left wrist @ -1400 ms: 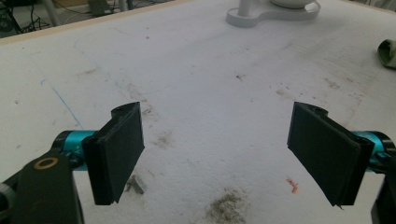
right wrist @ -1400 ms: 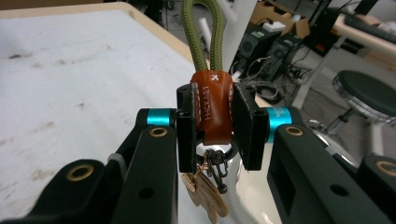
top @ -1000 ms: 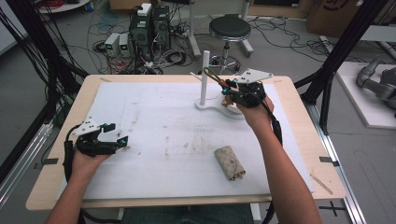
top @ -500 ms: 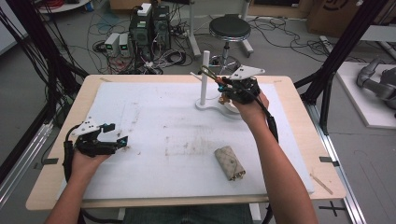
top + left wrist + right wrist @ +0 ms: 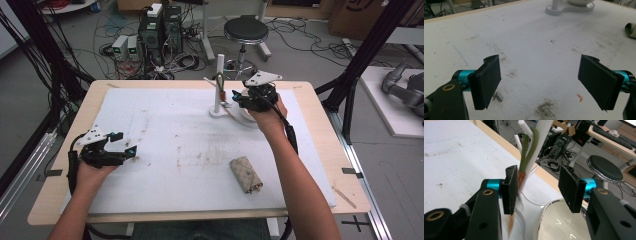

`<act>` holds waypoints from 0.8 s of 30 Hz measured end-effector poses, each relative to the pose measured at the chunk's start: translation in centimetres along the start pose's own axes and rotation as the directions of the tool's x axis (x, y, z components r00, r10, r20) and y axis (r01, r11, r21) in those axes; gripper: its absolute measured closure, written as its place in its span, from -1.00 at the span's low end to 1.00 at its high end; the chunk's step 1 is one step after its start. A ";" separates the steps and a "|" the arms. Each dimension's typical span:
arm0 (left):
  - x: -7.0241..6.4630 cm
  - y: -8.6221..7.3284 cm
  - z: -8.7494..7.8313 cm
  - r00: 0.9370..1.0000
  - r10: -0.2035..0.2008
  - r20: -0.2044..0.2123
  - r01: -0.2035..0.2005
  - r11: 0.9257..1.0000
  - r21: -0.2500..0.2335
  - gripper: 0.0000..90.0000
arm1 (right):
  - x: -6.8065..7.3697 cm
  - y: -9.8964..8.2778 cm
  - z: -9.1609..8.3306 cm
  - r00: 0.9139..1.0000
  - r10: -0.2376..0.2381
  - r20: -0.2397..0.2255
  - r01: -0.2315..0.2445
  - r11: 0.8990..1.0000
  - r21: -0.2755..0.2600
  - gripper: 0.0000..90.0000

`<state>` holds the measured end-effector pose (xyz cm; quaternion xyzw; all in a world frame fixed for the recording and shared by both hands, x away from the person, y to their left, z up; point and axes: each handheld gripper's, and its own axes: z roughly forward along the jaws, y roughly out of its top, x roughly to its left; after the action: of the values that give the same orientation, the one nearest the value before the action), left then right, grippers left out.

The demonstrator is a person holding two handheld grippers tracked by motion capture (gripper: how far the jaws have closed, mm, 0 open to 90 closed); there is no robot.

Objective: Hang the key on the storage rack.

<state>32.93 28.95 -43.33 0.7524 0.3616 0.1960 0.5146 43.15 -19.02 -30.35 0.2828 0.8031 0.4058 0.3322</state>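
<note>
Since a second ago our right claw (image 5: 239, 98) has edged nearer the white stand (image 5: 218, 80), jaws parted. Our left claw (image 5: 125, 144) rests wide over the tabletop (image 5: 165, 145). The stand's base is cut off in the left gripper view.

Grey floor (image 5: 310, 60) strewn with cables (image 5: 180, 62); black round stool (image 5: 246, 30) behind table; computer towers (image 5: 160, 30).

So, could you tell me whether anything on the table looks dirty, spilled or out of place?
The white mat is soiled: brownish smudges and grit sit near its middle, and the left gripper view shows a small pile of grey dust and an orange scrap on it. A rolled cloth lies loose on its side.
</note>
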 end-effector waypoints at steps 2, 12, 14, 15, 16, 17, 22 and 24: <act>-0.1 0.0 0.0 1.000 -0.003 0.002 0.003 1.000 -0.001 -0.59 | -0.1 -0.1 -0.4 1.000 0.015 -0.001 -0.015 1.000 0.008 0.02; -0.2 0.1 0.0 1.000 0.005 0.006 -0.005 1.000 0.001 -0.59 | 0.3 -2.0 -2.6 0.999 0.037 -0.021 -0.037 0.999 -0.005 -0.21; -0.2 0.1 0.0 1.000 0.004 0.008 -0.004 1.000 0.003 -0.59 | 0.4 -2.3 -2.7 0.999 0.040 -0.023 -0.040 0.999 -0.007 -0.21; -0.2 0.0 0.1 1.000 0.003 0.008 -0.003 1.000 0.003 -0.59 | 0.4 -2.8 -2.9 0.998 0.047 -0.029 -0.048 0.999 -0.015 -0.21; -0.2 0.0 0.1 1.000 0.003 0.008 -0.003 1.000 0.004 -0.59 | 0.4 -3.6 -3.2 0.997 0.062 -0.035 -0.062 0.998 -0.008 -0.24; -0.2 0.0 0.1 1.000 0.002 0.008 -0.002 1.000 0.005 -0.59 | 0.4 -3.6 -3.2 0.997 0.062 -0.035 -0.062 0.998 -0.008 -0.24; -0.2 0.1 0.2 1.000 0.005 0.010 -0.005 1.000 0.005 -0.59 | 0.2 -5.7 -4.2 0.995 0.097 -0.035 -0.097 0.995 0.001 -0.28; -0.2 0.1 0.2 1.000 0.003 0.011 -0.003 1.000 0.006 -0.59 | 0.2 -6.4 -4.6 0.993 0.116 -0.032 -0.116 0.993 0.002 -0.31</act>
<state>32.91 28.64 -43.32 0.7556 0.3582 0.1916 0.5139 38.30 -24.29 -33.71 0.3225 0.7906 0.4287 0.2953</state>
